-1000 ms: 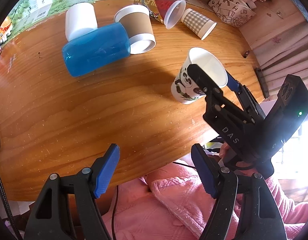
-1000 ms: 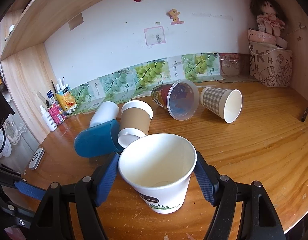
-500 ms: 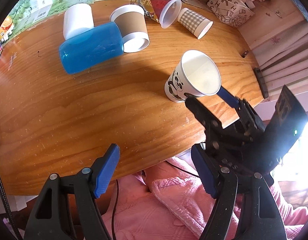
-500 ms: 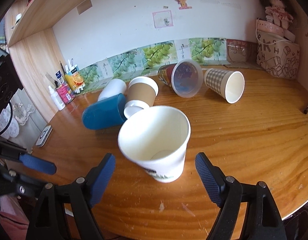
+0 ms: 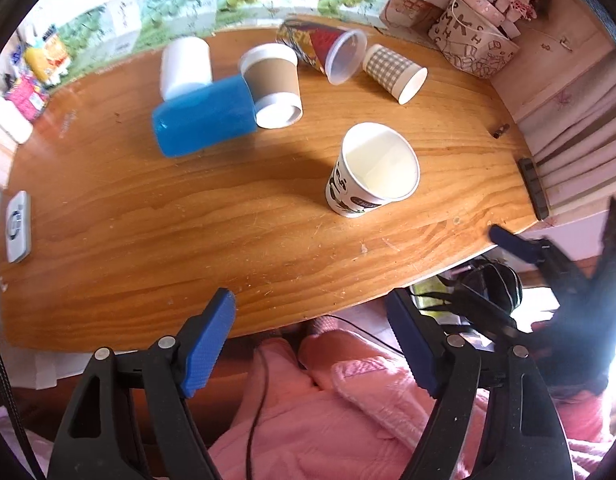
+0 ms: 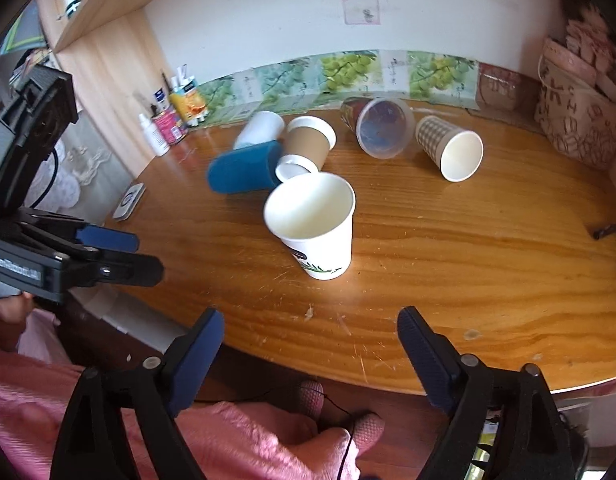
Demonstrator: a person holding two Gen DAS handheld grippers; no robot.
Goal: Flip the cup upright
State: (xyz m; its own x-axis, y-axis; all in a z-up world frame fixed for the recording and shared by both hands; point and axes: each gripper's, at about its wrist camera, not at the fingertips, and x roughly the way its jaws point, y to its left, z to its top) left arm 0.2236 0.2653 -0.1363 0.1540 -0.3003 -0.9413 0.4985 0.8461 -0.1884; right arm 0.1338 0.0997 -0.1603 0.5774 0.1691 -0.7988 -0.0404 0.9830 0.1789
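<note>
Now both claws, left (image 5: 312,344) and right (image 6: 312,356), hover agape off the table (image 6: 468,264).

Cup: I see the white printed paper cup (image 5: 372,176) (image 6: 316,224) upright, mouth open, empty.
Place: near-right on the wooden table.

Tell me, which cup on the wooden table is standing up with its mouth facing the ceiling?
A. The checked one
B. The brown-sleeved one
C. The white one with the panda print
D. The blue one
C: the white panda cup stands on its base on the table with its open mouth up, while the blue cup, checked cup and brown-sleeved cup all lie on their sides.
</note>
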